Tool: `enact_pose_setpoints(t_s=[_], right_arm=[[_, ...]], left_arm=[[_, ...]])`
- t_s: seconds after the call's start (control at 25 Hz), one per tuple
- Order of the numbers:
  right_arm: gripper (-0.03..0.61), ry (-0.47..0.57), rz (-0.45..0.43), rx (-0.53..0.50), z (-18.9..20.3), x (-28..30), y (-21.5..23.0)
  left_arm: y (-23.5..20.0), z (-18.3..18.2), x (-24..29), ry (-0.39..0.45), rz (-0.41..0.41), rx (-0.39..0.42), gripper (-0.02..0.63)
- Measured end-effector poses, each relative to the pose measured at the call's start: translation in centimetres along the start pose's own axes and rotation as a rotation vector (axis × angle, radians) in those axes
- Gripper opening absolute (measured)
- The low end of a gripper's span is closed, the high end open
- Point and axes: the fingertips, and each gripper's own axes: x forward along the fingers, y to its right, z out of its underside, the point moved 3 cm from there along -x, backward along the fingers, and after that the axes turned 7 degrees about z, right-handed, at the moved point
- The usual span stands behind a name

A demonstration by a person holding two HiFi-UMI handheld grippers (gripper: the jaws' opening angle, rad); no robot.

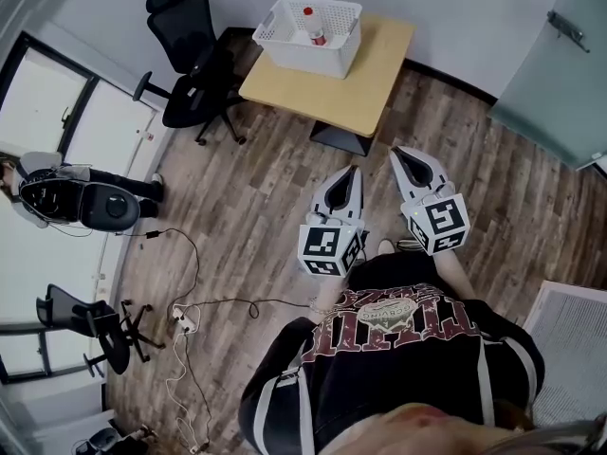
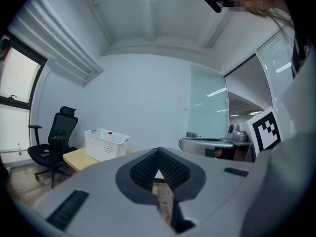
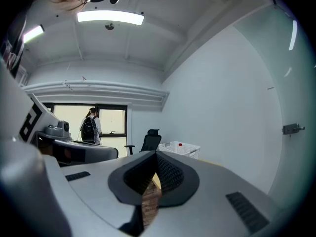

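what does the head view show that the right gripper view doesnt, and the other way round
Only the head view: cables and a power strip on the floor, and the holder's printed black shirt.
Only the right gripper view: the ceiling light.
Both: the left gripper and right gripper, each with jaws together and empty, the white basket holding a red-capped bottle, the wooden table, the black office chair and a person with a backpack by the window.

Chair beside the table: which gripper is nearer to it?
Left. The left gripper is to the chair's right, in front of the table; the right gripper is farther right again.
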Motion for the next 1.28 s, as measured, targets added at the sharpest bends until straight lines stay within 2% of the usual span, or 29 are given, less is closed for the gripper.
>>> enact_pose_setpoints(t_s=[0.48, 0.72, 1.28], right_arm=[[0.017, 0.004, -0.023, 0.013, 0.2, -0.8, 1.9], [0.017, -0.005, -0.036, 0.014, 0.4, 0.0, 1.8], [0.017, -0.019, -0.001, 0.001, -0.1, 5.0, 3.1]], left_arm=[[1.2, 0.6, 0.9, 0.000, -0.046, 0.002, 0.048], [0.5, 0.7, 1.4, -0.007, -0.051, -0.005, 0.048], [-3.7, -0.7, 5.3, -0.005, -0.017, -0.019, 0.048]])
